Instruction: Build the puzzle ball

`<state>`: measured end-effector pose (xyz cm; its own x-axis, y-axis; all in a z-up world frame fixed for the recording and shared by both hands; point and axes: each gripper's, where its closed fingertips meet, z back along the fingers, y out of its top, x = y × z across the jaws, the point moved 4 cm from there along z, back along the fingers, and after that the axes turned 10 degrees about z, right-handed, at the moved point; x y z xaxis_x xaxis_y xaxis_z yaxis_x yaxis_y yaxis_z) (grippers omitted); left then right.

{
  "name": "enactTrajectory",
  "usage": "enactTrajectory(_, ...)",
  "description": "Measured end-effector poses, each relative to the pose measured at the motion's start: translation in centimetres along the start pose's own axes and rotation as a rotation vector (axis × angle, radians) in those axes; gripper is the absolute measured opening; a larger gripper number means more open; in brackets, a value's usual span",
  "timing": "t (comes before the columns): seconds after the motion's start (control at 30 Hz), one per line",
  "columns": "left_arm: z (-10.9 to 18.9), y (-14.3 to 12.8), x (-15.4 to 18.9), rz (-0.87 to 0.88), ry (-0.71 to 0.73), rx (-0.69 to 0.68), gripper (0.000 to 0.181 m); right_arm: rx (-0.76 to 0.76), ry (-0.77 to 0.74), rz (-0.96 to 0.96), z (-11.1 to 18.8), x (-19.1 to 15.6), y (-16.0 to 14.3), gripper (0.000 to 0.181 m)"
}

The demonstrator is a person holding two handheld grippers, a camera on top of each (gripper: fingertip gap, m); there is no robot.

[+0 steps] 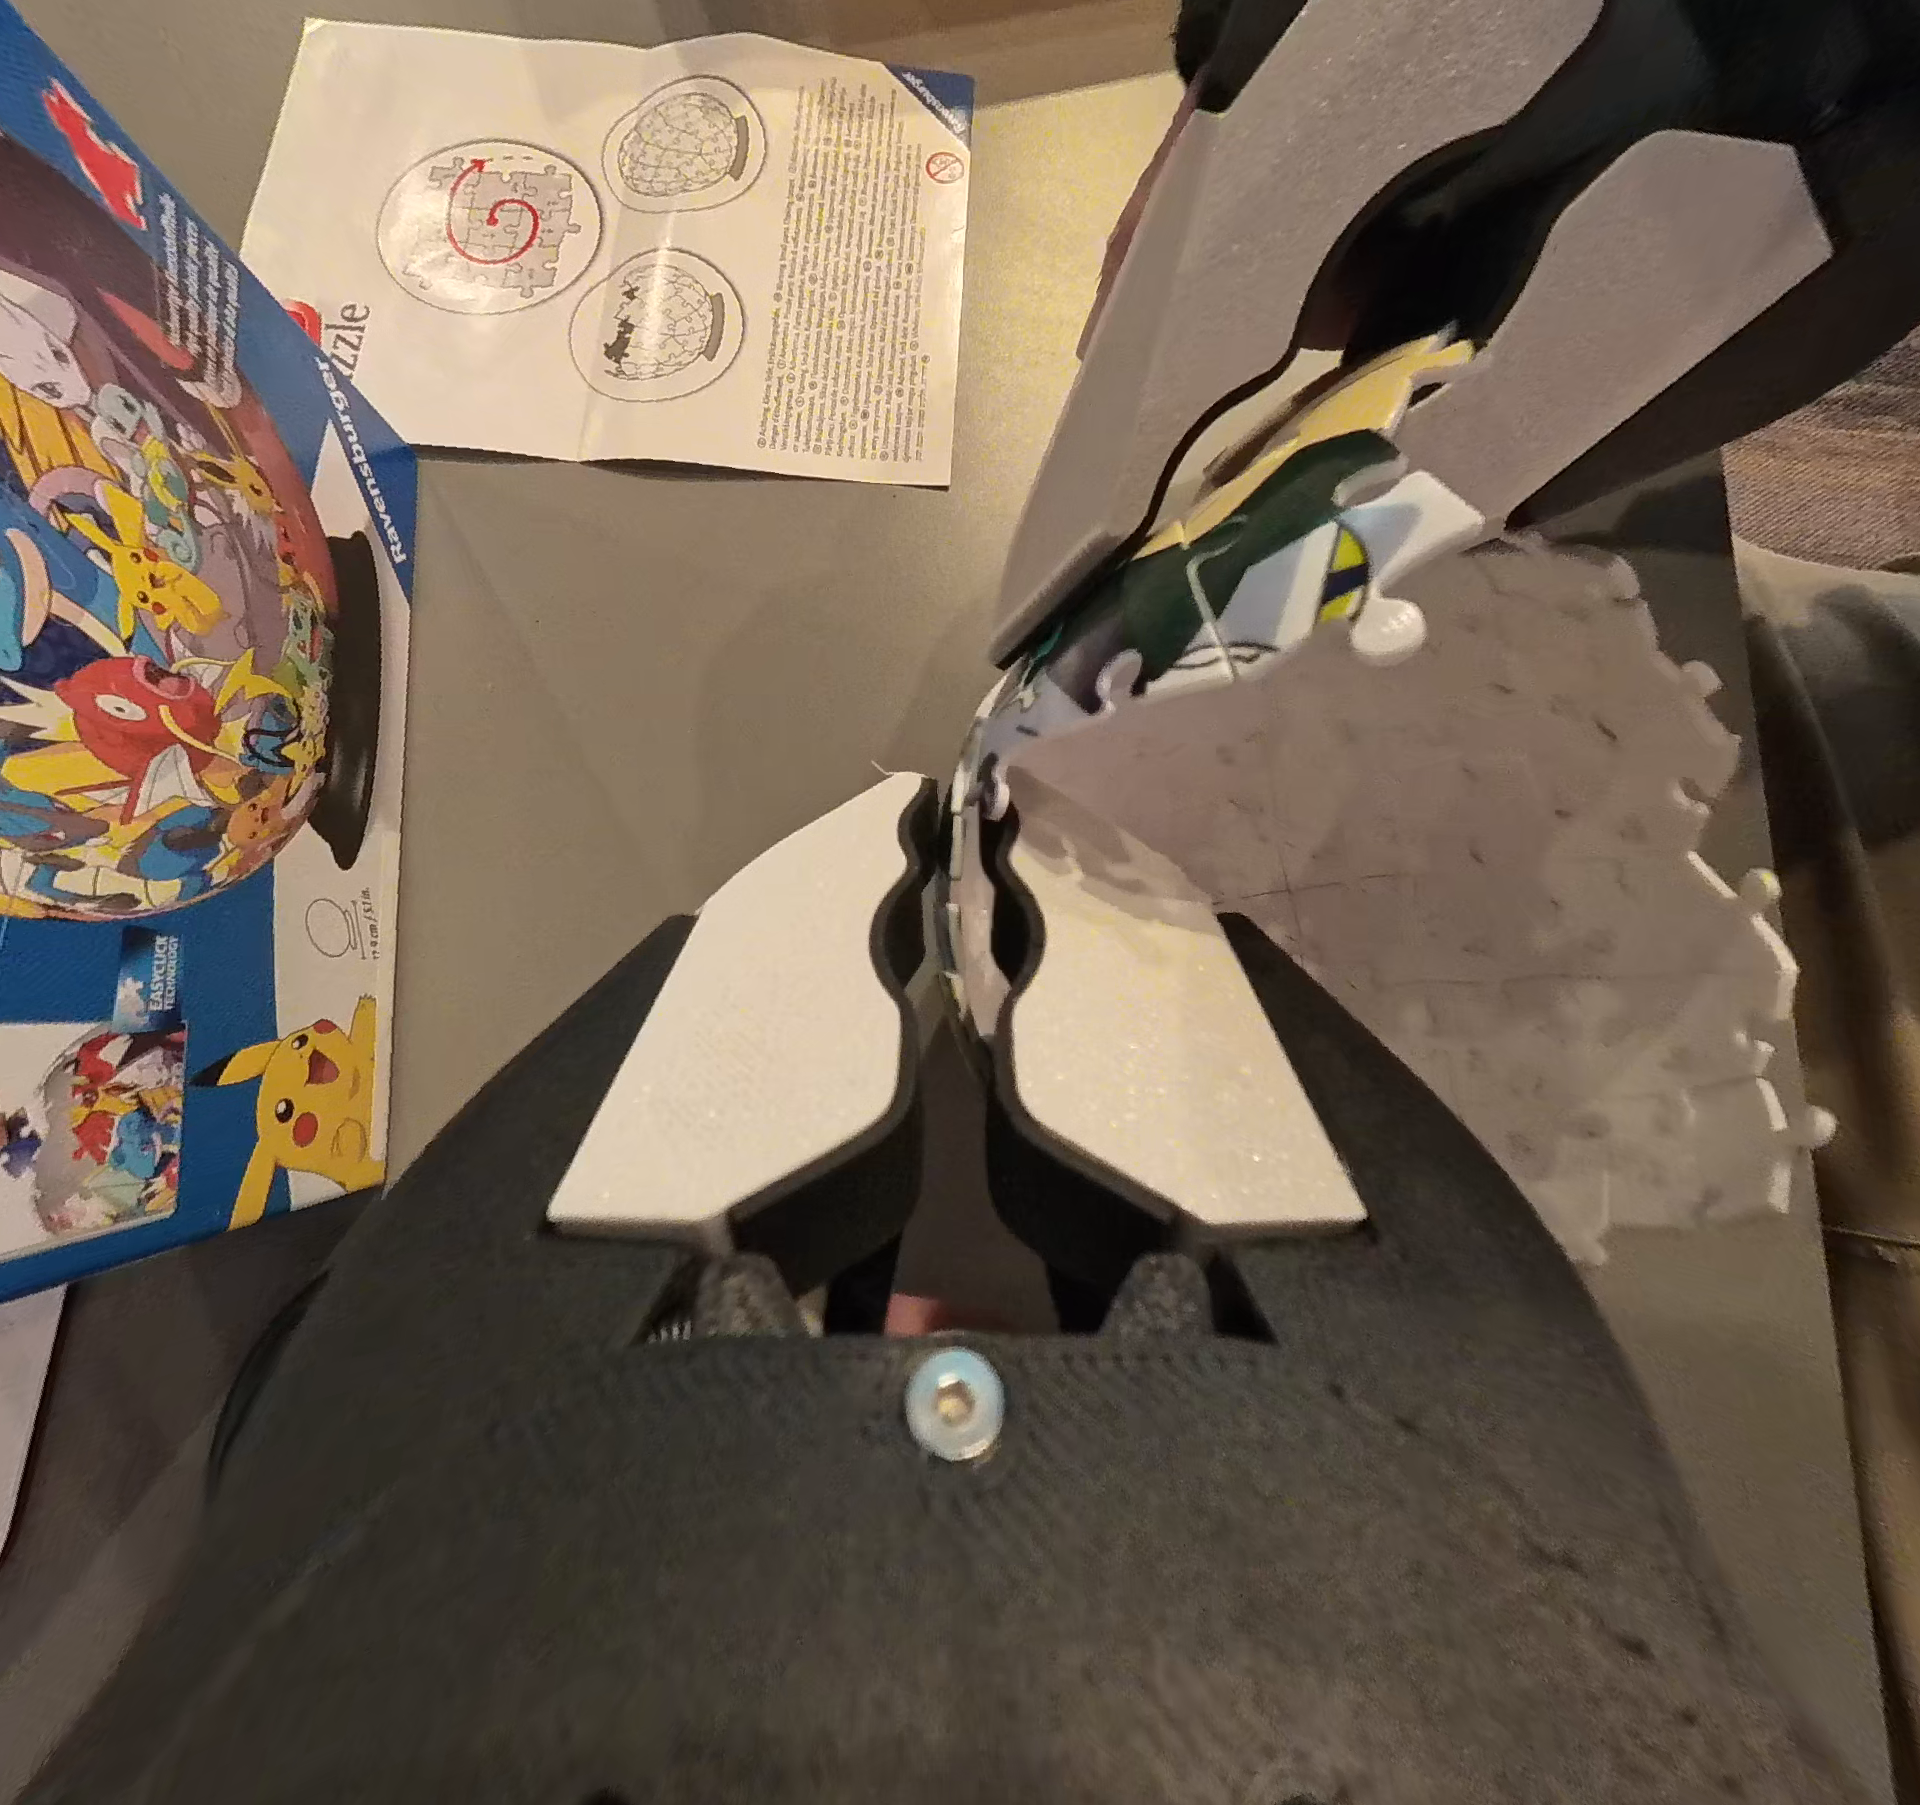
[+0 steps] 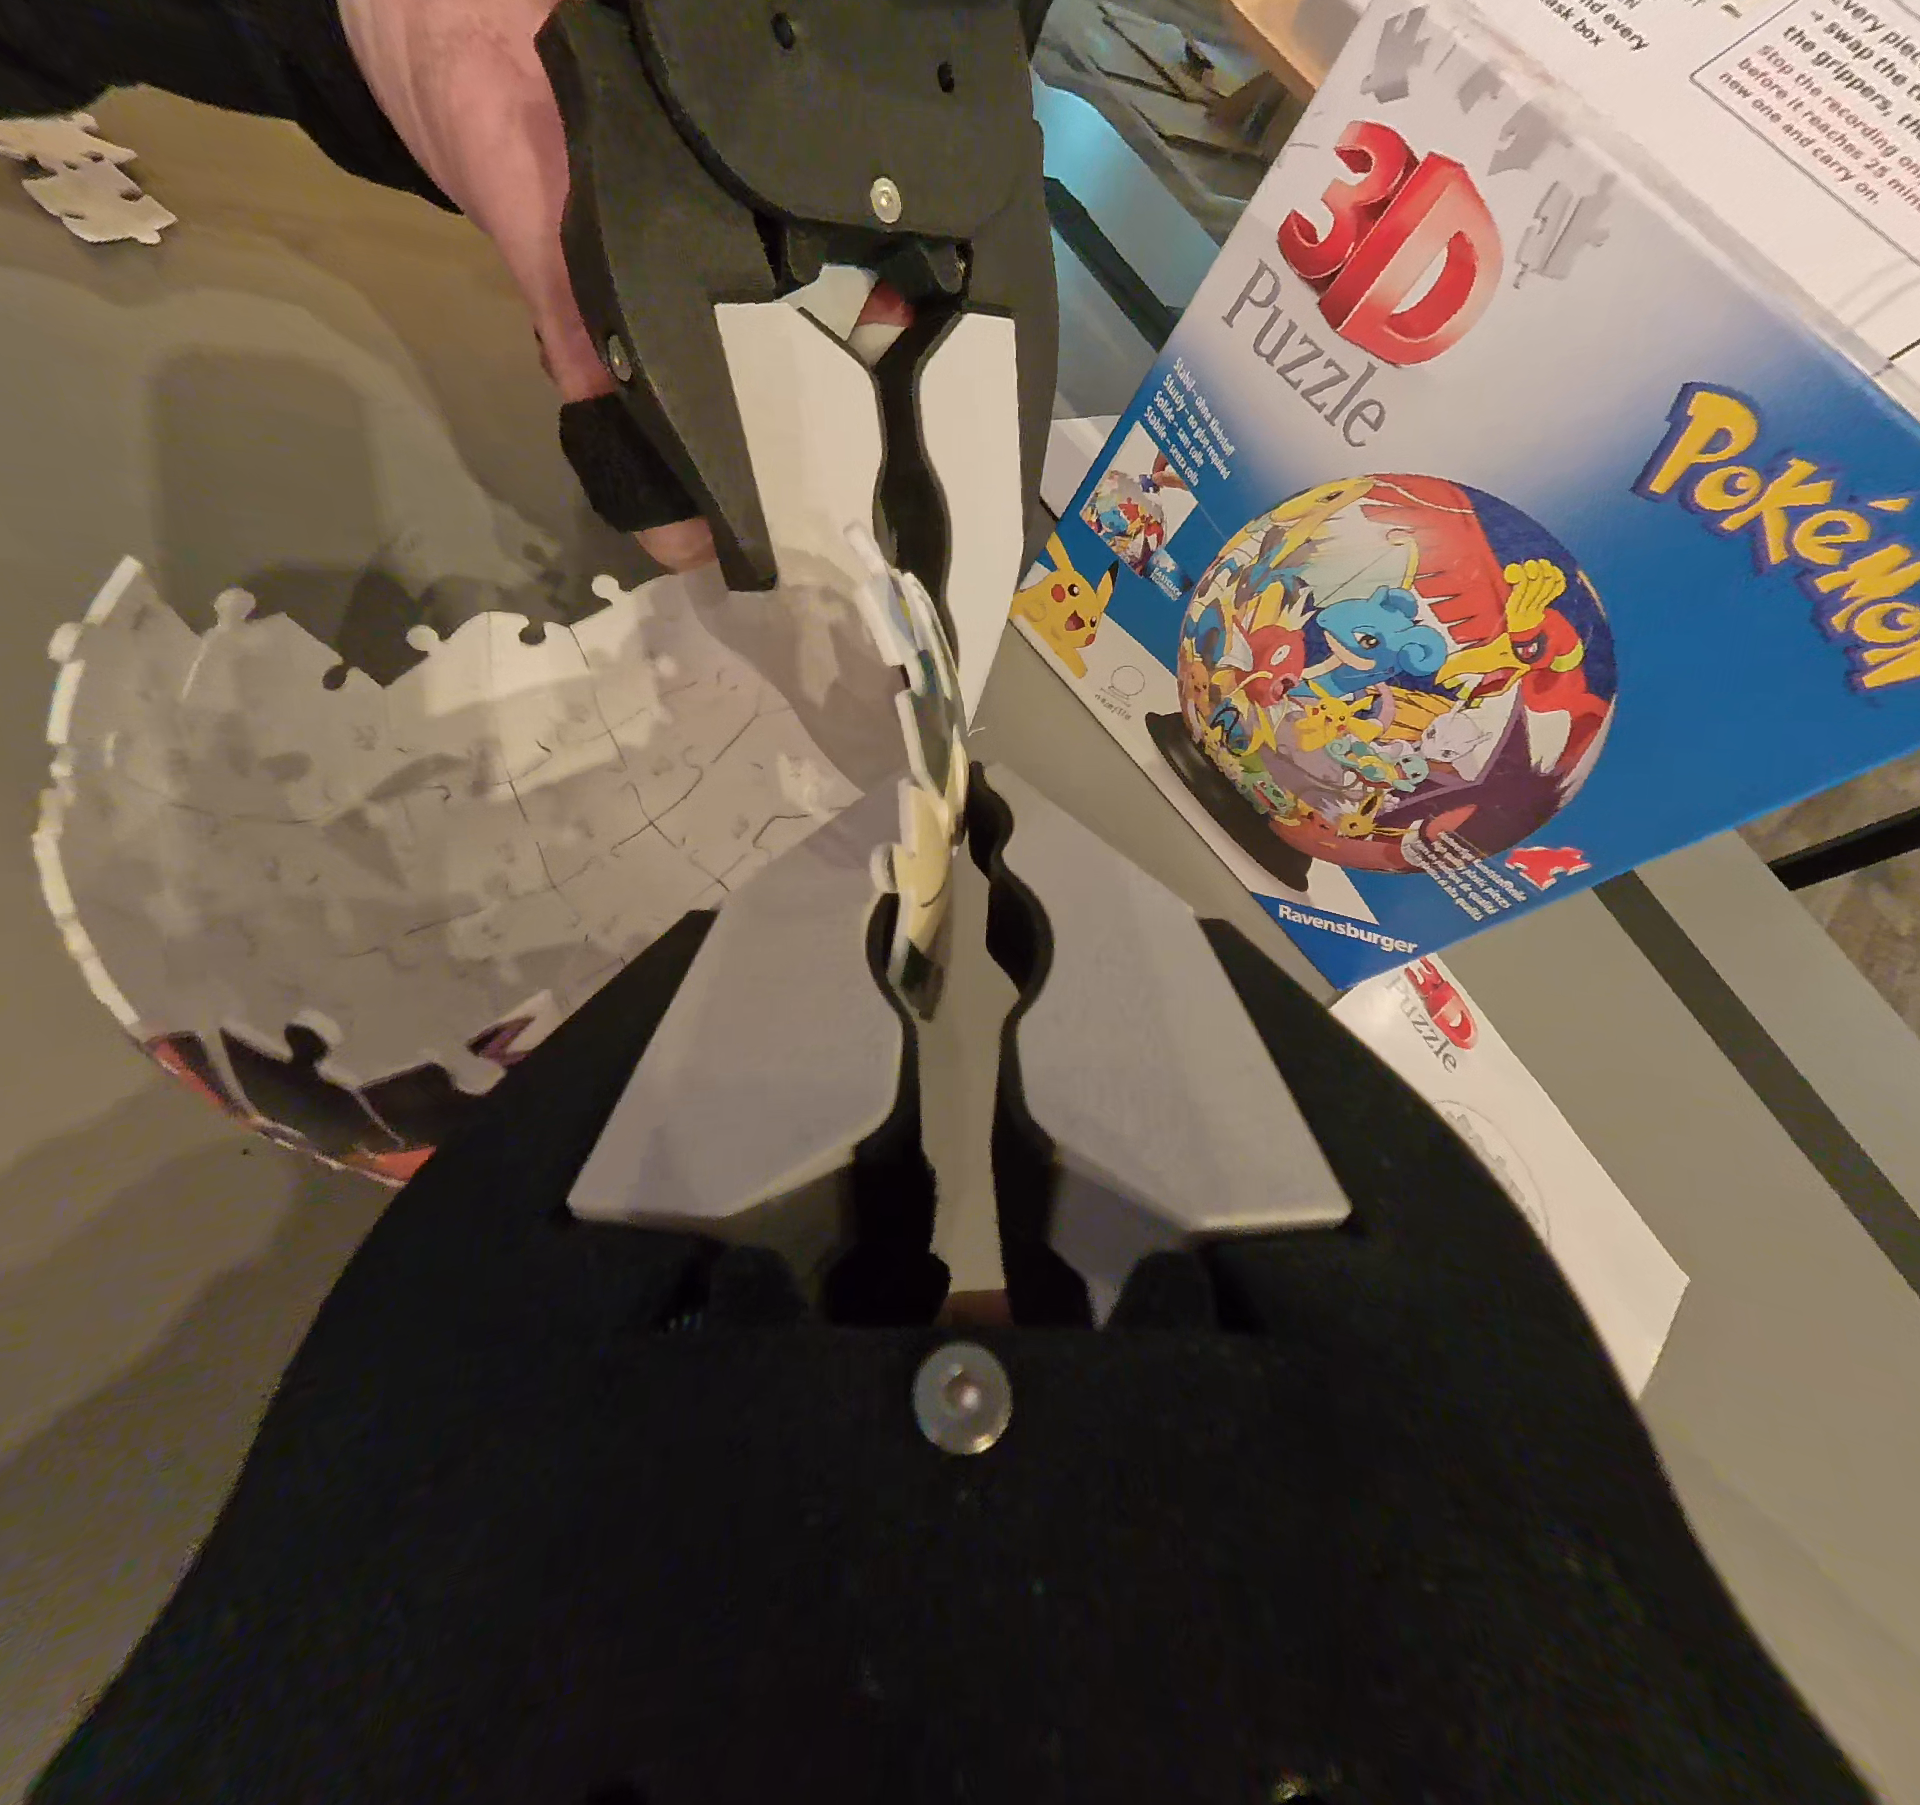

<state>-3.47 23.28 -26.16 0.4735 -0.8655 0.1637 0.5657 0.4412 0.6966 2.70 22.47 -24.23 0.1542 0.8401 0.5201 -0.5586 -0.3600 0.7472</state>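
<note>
Both the left gripper (image 1: 951, 882) and right gripper (image 2: 940, 908) pinch the half-built puzzle ball shell's (image 2: 436, 789) rim, seemingly seating an edge piece; next comes firm, aligned pressing.

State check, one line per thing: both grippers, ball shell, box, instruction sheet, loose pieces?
left gripper: shut on shell rim
right gripper: shut on shell rim
puzzle ball shell: partly built, open, held up
puzzle box: closed
instruction sheet: unfolded, flat
loose pieces: unattached, on table
</note>
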Motion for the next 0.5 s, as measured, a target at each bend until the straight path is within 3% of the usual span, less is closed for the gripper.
enactTrajectory(0.13, 0.04, 0.03, -0.01, 0.014, -0.01, 0.008, 0.012, -0.001, -0.014, 0.012, -0.07, 0.07, -0.03, 0.002)
enactTrajectory(0.5, -0.16, 0.03, -0.33, 0.05, -0.03, 0.018, 0.005, -0.004, -0.002, 0.018, -0.18, 0.2, -0.06, 0.003)
